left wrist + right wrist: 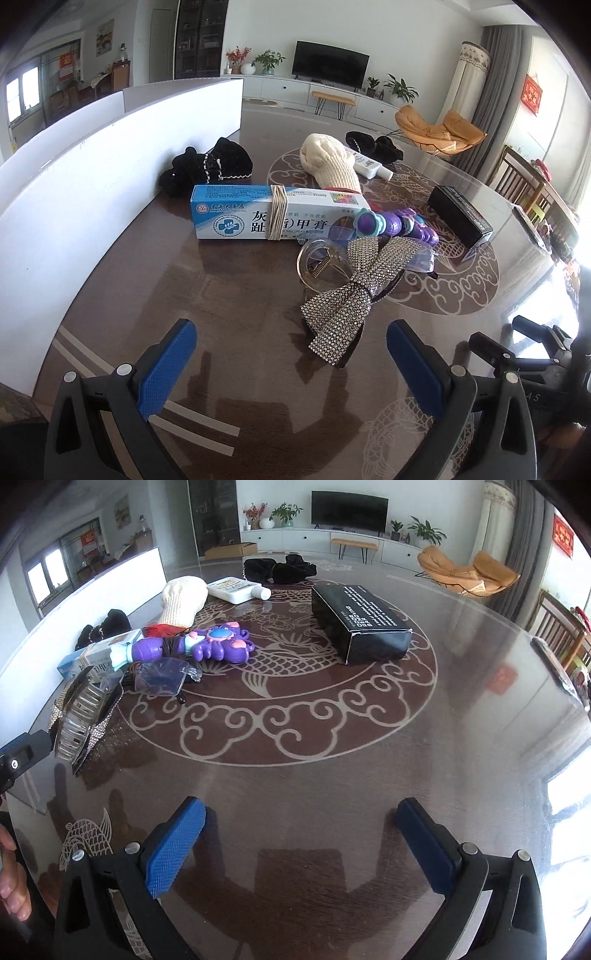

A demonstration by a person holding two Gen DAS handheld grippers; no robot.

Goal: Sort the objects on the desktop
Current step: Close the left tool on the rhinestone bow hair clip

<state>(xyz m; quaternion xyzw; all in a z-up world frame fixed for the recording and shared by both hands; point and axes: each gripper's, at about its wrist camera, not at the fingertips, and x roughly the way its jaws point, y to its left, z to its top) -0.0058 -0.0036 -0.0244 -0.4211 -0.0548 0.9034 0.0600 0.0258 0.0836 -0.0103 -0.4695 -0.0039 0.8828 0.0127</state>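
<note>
Tools first: my left tool is spread wide and holds nothing, hovering low over the worktop; my right tool is likewise spread and empty above bare glossy surface. At 12 o'clock from the left tool, just beyond its fingertips, lies a rhinestone bow hair clip, partly overlapping a clear claw clip. Farther out at 11 o'clock sits a blue-and-white ointment box bound with rubber bands, a purple toy touching its right end. Behind these I see a cream knit glove, a white bottle and black velvet pieces. At 1 o'clock from the right tool stands a black carton, well apart.
</note>
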